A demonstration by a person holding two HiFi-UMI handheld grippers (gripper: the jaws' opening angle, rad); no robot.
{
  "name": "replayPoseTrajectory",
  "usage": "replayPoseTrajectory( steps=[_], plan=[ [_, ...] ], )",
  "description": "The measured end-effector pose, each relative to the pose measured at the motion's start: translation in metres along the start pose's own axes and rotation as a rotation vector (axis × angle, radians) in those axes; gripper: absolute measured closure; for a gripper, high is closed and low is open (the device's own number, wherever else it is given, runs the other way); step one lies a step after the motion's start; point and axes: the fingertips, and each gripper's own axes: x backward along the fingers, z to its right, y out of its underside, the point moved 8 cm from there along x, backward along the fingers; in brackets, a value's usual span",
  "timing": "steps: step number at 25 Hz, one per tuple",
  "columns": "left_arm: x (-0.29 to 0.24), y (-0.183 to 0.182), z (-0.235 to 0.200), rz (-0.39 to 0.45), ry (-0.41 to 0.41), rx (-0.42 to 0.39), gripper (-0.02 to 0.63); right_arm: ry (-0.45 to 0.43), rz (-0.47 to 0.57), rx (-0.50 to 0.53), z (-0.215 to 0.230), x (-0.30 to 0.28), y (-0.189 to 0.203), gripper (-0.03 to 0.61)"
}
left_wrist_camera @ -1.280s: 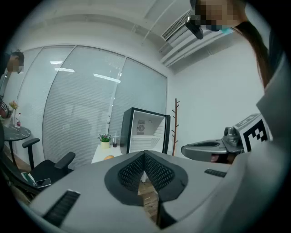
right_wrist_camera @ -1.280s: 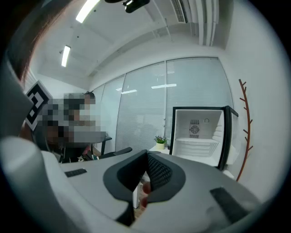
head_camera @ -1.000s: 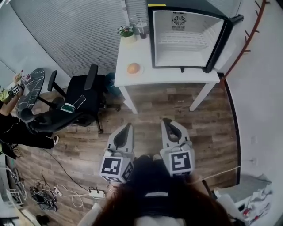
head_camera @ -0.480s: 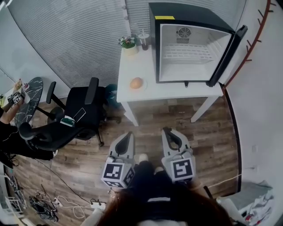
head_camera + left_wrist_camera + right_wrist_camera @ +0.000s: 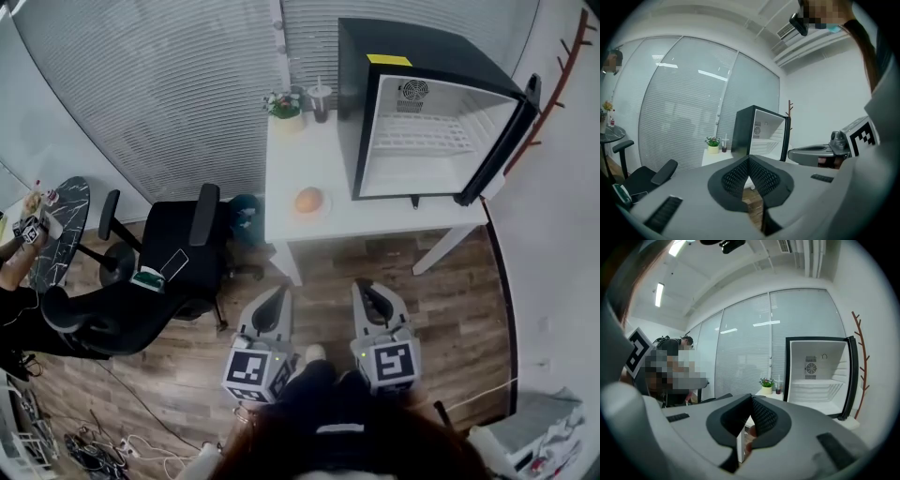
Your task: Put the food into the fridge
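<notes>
**A:** How do the jaws stand?

**B:** Both pairs are clenched, with the tips pressed together and nothing between them. The left gripper (image 5: 278, 292) and the right gripper (image 5: 361, 285) are side by side above the wooden plank floor (image 5: 450, 300). In the head view both point toward twelve o'clock.

**A:** And the food?

**B:** A round orange piece of food (image 5: 309, 199) sits on a small pale plate (image 5: 325, 207). The plate is near the front edge of the white rectangular table (image 5: 375, 218). That puts the food at twelve o'clock from the grippers and well apart from them, outside the fridge.

**A:** Where is the fridge?

**B:** The black mini fridge with a white interior (image 5: 361, 103) stands on the same table, at two o'clock from the food. Its door (image 5: 502, 141) is swung open to the right, and a white wire shelf shows inside.

**A:** What else is around?

**B:** A small potted plant in a pale pot (image 5: 284, 105) is at the table's far corner, at eleven o'clock from the food. Just beside it is a clear cup with a dark drink and a straw (image 5: 320, 98). A black office chair (image 5: 178, 248) stands on the floor at eight o'clock from the food, beside the table.
</notes>
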Motion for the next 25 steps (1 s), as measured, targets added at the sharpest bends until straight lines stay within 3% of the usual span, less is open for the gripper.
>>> replayPoseTrajectory(
  steps=[11, 25],
  plan=[
    [-0.012, 0.009, -0.036, -0.013, 0.061, 0.033, 0.614, 0.087, -0.055, 0.023, -0.018, -0.022, 0.001, 0.583],
    [-0.036, 0.006, -0.062, -0.025, 0.046, 0.036, 0.614, 0.072, -0.059, 0.035, -0.015, -0.066, 0.0, 0.581]
  ],
)
